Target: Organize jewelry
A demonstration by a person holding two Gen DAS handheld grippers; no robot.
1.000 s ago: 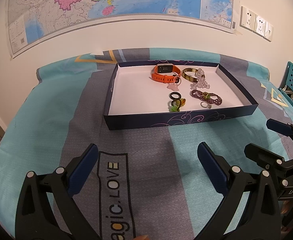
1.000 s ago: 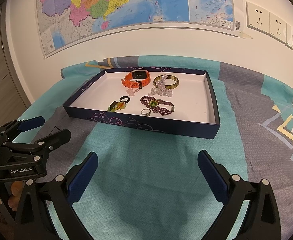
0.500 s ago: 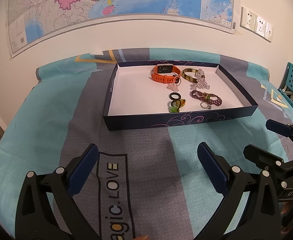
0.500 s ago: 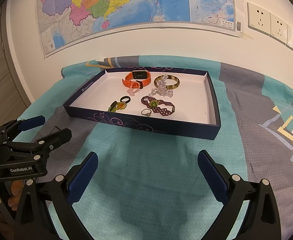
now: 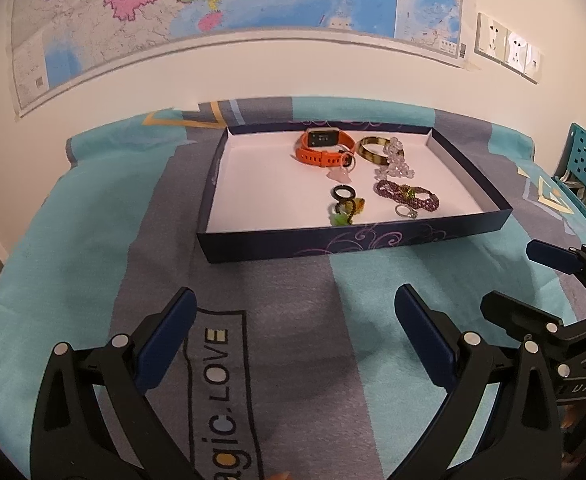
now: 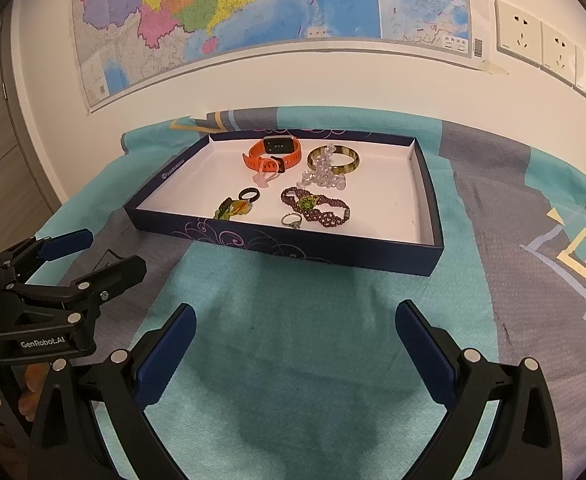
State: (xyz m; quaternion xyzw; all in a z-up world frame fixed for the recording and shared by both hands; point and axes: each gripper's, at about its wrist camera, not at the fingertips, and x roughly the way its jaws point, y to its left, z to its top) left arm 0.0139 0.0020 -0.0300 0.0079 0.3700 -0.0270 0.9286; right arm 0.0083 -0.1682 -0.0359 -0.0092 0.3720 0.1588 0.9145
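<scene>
Nothing shifted, both hand-held grippers [image 5: 293,320] [image 6: 295,330] spread, tray [image 5: 333,242] ahead

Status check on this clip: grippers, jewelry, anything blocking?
Left gripper open, right gripper open, both empty, short of the box. Jewelry all in box, watch at back. Nothing blocking.

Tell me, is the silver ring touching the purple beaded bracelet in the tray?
Cannot tell. In both wrist views the silver ring sits right against the purple beaded bracelet, but neither view shows contact or a gap plainly.
</scene>
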